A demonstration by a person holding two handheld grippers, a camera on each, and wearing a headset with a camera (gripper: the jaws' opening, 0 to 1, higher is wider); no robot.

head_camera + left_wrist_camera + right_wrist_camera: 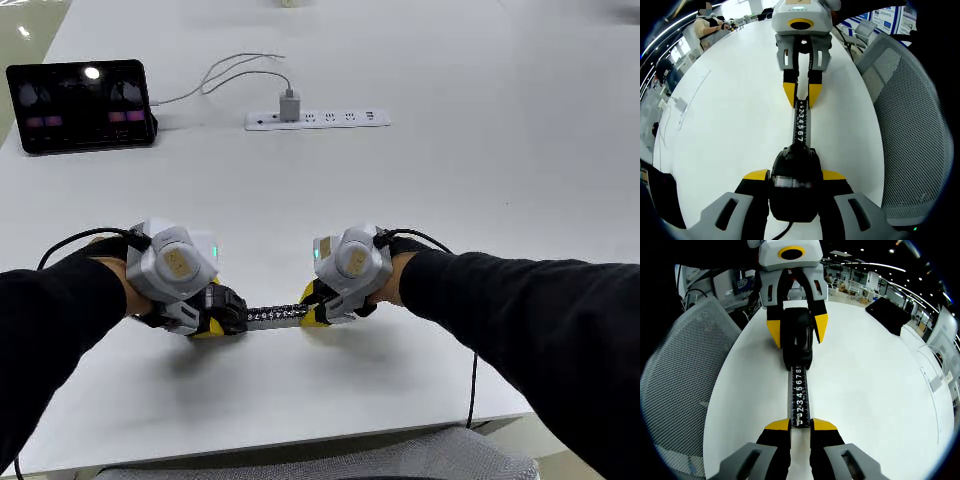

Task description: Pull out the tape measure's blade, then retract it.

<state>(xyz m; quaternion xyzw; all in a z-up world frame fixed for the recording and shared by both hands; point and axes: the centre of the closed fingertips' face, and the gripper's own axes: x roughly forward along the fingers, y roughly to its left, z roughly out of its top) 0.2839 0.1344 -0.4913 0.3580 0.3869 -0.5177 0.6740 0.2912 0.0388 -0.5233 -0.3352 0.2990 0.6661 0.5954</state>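
Near the front edge of the white table (400,180), the left gripper (795,176) is clamped on the black tape measure case (795,195), its yellow-tipped jaws pressing on both sides. Just to its right, the right gripper (800,424) pinches the free end of the blade (798,395). The blade runs straight between the two grippers, a short stretch drawn out (its printed numerals are readable), lying low over the tabletop. At the far left sits a dark tablet (80,103). A white power strip (318,118) with a charger (289,103) plugged in lies at the far centre. A grey mesh chair (910,125) stands at the near side.
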